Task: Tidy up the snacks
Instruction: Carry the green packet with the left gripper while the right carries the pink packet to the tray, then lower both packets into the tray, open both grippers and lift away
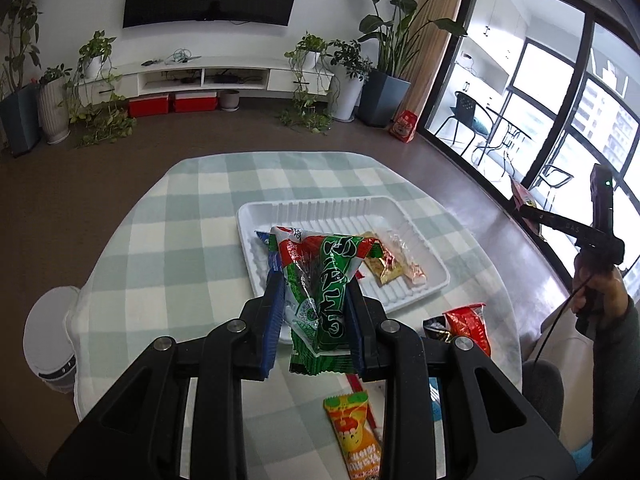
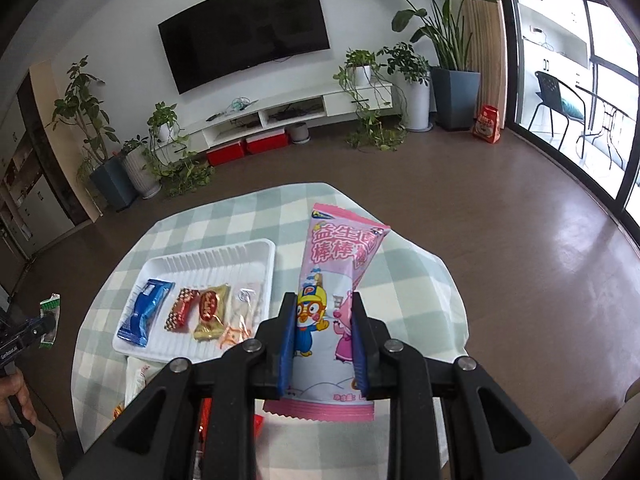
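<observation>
Only the right wrist view shows the blue packet (image 2: 144, 312) whole in the white tray (image 2: 176, 264); in the left view the green snack packet (image 1: 324, 292) hides most of it. Both grippers tilt downward above the desk (image 1: 168, 240). The left gripper (image 1: 316, 312) fingers clamp the green packet; the right gripper (image 2: 324, 332) fingers clamp a pink packet (image 2: 336, 280) right of the tray.

Tray (image 2: 168, 354) on table (image 2: 412, 280), snacks (image 2: 208, 312) inside
</observation>
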### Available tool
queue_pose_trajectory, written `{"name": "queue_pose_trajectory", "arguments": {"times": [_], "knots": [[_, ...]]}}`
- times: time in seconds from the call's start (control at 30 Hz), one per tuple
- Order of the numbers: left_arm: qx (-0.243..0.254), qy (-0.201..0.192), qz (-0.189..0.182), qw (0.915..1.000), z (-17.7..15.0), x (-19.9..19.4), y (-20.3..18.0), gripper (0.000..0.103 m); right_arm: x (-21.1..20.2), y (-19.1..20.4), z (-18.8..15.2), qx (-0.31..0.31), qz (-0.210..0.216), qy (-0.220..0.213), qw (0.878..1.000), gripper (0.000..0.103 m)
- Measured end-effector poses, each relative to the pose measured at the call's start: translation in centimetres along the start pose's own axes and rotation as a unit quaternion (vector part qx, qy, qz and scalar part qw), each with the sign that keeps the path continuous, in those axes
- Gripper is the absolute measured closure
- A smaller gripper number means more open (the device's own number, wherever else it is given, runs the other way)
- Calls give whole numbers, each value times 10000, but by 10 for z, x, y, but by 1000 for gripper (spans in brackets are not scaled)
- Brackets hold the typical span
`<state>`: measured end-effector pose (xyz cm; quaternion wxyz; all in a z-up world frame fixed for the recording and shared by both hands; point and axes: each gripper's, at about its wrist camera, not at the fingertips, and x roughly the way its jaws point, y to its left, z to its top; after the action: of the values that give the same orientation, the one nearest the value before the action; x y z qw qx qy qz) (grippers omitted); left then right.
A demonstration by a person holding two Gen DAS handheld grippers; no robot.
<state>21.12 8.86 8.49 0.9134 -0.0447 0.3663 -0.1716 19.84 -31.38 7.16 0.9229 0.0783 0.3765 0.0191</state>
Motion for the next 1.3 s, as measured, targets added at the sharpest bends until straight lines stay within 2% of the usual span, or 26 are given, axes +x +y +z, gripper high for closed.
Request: {"name": "queue_pose_trajectory", "arguments": {"times": [0.3, 0.47, 0.63, 0.93, 1.3], "knots": [[190, 190, -164, 9995, 51, 54, -16, 77, 31, 81, 40, -820, 514, -23, 9953, 77], [89, 391, -227, 9989, 58, 94, -12, 77, 62, 116, 47, -1077, 744, 219, 9911, 77], [12, 658, -261, 9975, 50, 132, -8, 77, 97, 142, 36, -1239, 907, 597, 9863, 77], [192, 1062, -151, 9940, 34, 187, -17, 77, 142, 163, 8, -1394, 956, 1136, 9790, 77], [431, 1257, 31, 9911, 21, 215, -23, 77, 170, 162, -15, -1449, 864, 1506, 9741, 76]]}}
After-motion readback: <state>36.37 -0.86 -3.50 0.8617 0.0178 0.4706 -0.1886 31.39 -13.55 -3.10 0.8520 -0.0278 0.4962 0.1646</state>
